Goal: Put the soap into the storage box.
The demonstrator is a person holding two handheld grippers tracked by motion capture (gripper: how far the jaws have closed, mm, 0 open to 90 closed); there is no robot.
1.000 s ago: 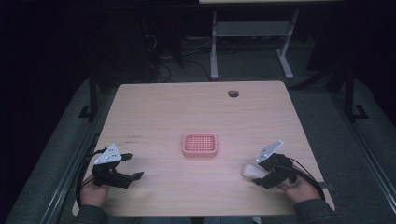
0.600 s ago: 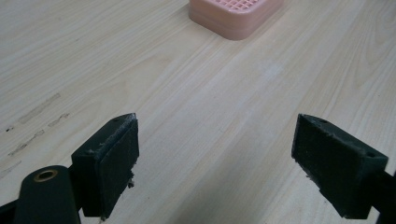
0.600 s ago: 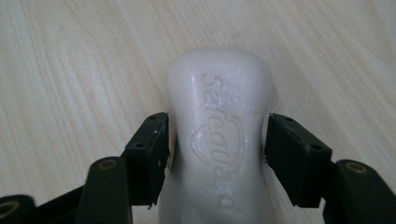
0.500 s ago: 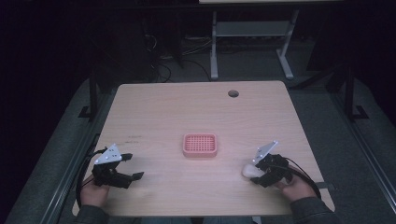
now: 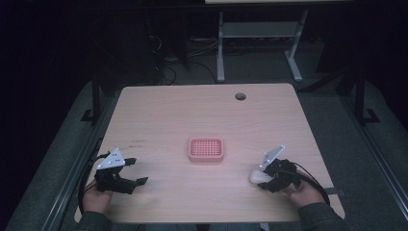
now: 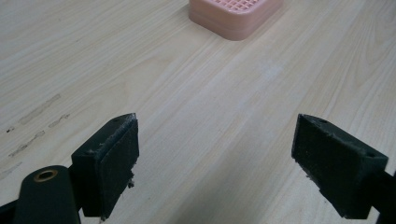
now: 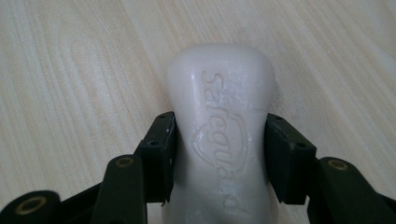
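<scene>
The right gripper has just closed its fingers on the white soap bar; the left gripper rests open over the surface

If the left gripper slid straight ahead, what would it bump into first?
Probably the pink tray. The left gripper stands open over bare table, and the tray lies ahead, slightly off-centre, so it might just clip it.

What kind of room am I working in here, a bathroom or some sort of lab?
Likely a lab or test workspace, not a bathroom: a bare wooden table with a cable hole, loose cables on the floor, and another desk frame behind in the dark.
</scene>
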